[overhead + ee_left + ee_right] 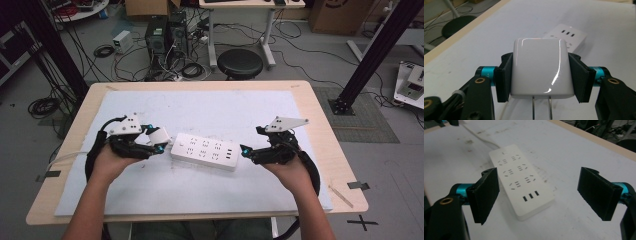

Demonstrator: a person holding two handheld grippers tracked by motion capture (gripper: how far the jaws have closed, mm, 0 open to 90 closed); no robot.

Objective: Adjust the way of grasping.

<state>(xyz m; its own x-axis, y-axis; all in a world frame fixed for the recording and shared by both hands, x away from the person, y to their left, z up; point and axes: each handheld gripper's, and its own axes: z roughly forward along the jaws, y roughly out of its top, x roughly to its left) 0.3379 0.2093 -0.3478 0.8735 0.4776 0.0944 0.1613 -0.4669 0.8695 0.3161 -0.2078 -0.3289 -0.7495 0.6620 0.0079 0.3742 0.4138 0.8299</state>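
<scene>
In the high view, one white rectangular plastic power strip [204,151] is being seen lying flat on the white sheet over the wooden table [320,130], between two hand-held grippers. One glossy white cube-shaped plug adapter [160,135] is being carried by the left gripper [156,142], just beside the strip's left end; the right gripper [243,150] is being held near the other end.

In the left gripper view, the adapter [541,68] is being clamped between both black pads, two metal prongs [541,107] pointing towards the camera.

In the right gripper view, the jaws are being held wide apart, nothing gripped, the strip [520,180] lying beyond them.
</scene>
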